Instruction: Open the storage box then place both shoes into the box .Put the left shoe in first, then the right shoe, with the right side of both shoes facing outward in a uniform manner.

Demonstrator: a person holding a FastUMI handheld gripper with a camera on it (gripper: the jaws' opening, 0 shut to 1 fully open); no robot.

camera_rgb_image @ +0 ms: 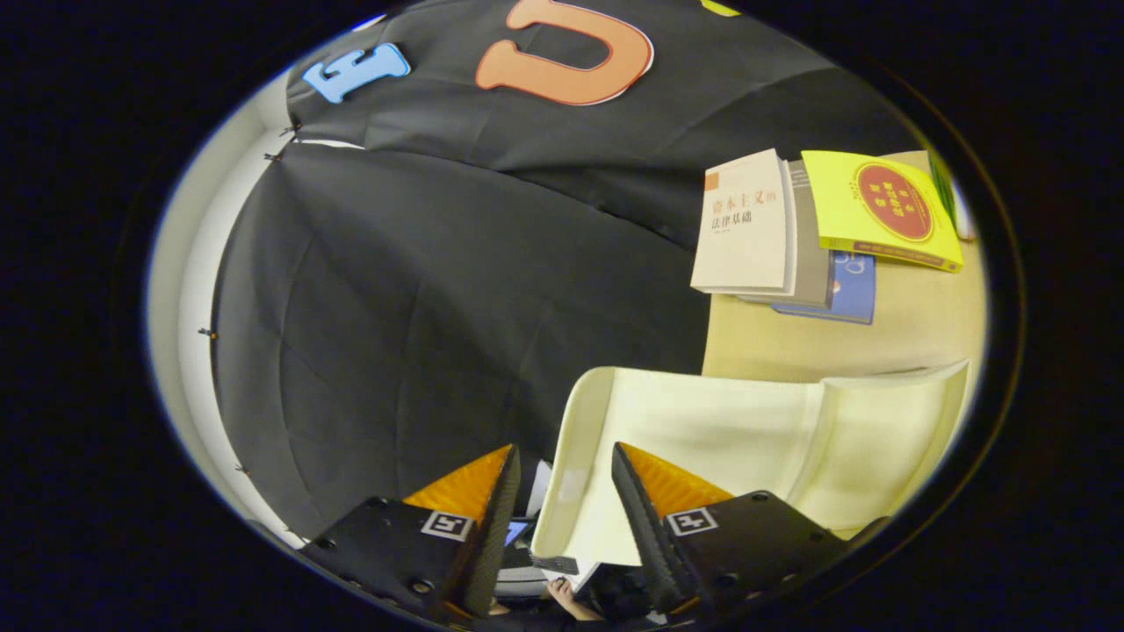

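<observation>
tool (562,474): released, fingers astride storage box (702,439) edge | books (746,224): Chinese titles, yellow cover (878,211) red seal

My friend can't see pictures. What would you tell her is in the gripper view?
The gripper has its two fingers apart around the edge of a cream storage box on a tan table. Beyond the box lies a stack of books, and a black cloth wall hangs beside it.

The single camera rides on the gripper (562,491), looking forward along its two parted fingers at the frame's bottom. It sits close above the storage box (702,439), tilted, facing the booth's wall with books (790,237) upper right.
</observation>
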